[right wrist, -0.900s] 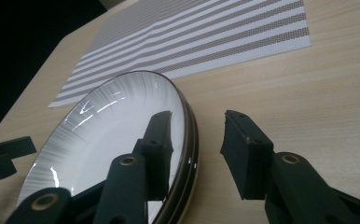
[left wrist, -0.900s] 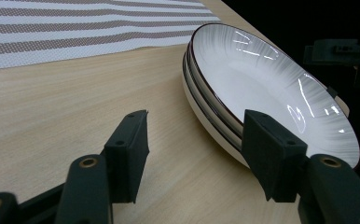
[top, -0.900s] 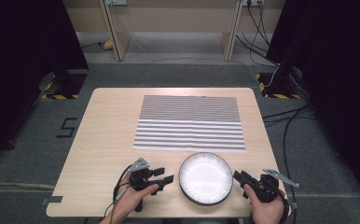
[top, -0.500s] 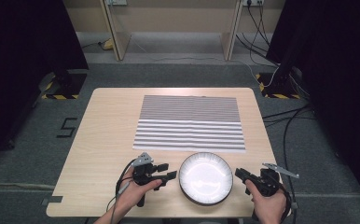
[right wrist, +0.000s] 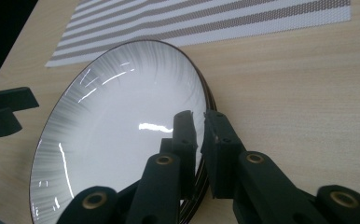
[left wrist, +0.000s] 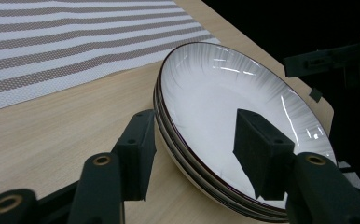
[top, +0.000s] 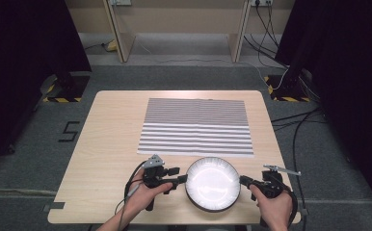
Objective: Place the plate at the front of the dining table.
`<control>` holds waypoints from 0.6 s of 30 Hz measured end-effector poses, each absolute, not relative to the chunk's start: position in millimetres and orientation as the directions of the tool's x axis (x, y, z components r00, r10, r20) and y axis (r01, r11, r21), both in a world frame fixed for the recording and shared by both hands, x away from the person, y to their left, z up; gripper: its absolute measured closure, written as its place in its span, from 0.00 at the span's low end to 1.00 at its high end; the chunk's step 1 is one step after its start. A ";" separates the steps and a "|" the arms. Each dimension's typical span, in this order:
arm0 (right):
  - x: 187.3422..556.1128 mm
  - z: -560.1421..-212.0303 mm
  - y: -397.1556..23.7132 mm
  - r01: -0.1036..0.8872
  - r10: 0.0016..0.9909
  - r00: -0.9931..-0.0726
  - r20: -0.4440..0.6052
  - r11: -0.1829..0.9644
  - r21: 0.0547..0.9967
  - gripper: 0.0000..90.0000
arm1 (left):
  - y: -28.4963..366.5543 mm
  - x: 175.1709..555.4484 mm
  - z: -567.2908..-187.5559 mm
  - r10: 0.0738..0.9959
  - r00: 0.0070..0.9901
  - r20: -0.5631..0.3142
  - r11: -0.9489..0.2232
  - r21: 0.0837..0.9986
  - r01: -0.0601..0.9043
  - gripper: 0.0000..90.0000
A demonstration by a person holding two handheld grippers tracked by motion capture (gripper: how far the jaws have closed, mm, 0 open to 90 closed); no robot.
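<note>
The plate point(top: 212, 183) sat near the table's point(top: 102, 144) front edge, at 6 o'clock from the striped mat point(top: 196, 126). The right gripper point(right wrist: 199, 122) had clamped narrow on the rim at the plate's 3 o'clock. The left gripper point(left wrist: 192, 140), at 9 o'clock, had its jaws wide, straddling the rim, pads not yet pressing. I judged 1 grip done; the left had to close, then the plate could be lifted, likely toward the mat.
</note>
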State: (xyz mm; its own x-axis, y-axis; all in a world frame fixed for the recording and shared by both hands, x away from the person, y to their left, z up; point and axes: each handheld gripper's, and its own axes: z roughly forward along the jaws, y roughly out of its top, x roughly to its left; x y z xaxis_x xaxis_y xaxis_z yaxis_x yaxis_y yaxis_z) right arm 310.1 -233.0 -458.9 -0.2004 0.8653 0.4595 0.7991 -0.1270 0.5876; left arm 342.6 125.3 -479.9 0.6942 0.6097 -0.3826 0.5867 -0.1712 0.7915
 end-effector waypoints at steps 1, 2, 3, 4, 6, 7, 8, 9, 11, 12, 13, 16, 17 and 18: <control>310.8 -458.8 -232.0 0.805 0.866 -0.202 0.457 -0.119 0.581 0.94 | 123.7 343.3 -479.9 0.611 0.697 -0.375 -0.181 0.791 0.584 0.55; 311.5 -458.9 -231.4 0.811 0.867 -0.203 0.454 -0.111 0.574 0.95 | 122.3 343.9 -479.6 0.610 0.699 -0.373 -0.185 0.791 0.583 0.56; 311.7 -458.7 -230.8 0.813 0.870 -0.202 0.449 -0.107 0.572 0.95 | 121.3 344.4 -479.1 0.610 0.700 -0.371 -0.187 0.791 0.582 0.56; 311.7 -458.2 -230.5 0.812 0.872 -0.198 0.447 -0.109 0.573 0.95 | 120.4 344.9 -478.6 0.611 0.699 -0.372 -0.185 0.791 0.583 0.56; 311.7 -457.6 -230.4 0.812 0.874 -0.194 0.446 -0.112 0.573 0.94 | 119.6 345.6 -478.3 0.614 0.696 -0.372 -0.182 0.792 0.584 0.56; 312.4 -457.7 -230.5 0.814 0.875 -0.188 0.446 -0.116 0.569 0.94 | 119.5 346.2 -478.1 0.617 0.694 -0.371 -0.185 0.789 0.586 0.57; 312.7 -458.2 -230.1 0.818 0.875 -0.188 0.447 -0.113 0.564 0.94 | 119.1 348.0 -478.9 0.622 0.689 -0.372 -0.185 0.785 0.591 0.57; 312.9 -458.7 -229.5 0.821 0.876 -0.187 0.445 -0.110 0.560 0.94 | 119.0 348.7 -479.0 0.627 0.685 -0.371 -0.187 0.782 0.594 0.57; 313.2 -458.9 -229.7 0.822 0.878 -0.186 0.441 -0.106 0.559 0.95 | 119.1 349.3 -478.9 0.627 0.685 -0.370 -0.189 0.782 0.595 0.58; 313.3 -458.6 -229.7 0.825 0.878 -0.183 0.441 -0.107 0.555 0.95 | 118.9 349.6 -478.9 0.628 0.684 -0.371 -0.189 0.780 0.596 0.58; 313.3 -458.6 -229.7 0.825 0.878 -0.183 0.441 -0.107 0.555 0.95 | 118.9 349.6 -478.9 0.628 0.684 -0.371 -0.189 0.780 0.596 0.58; 314.4 -456.5 -233.0 0.821 0.879 -0.173 0.444 -0.120 0.558 0.94 | 119.0 350.5 -478.1 0.630 0.683 -0.370 -0.188 0.780 0.597 0.58; 314.4 -456.5 -233.0 0.821 0.879 -0.173 0.444 -0.120 0.558 0.94 | 119.0 350.5 -478.1 0.630 0.683 -0.370 -0.188 0.780 0.597 0.58; 314.8 -456.7 -232.8 0.827 0.877 -0.174 0.447 -0.116 0.550 0.94 | 118.9 350.9 -478.3 0.632 0.682 -0.368 -0.191 0.779 0.597 0.58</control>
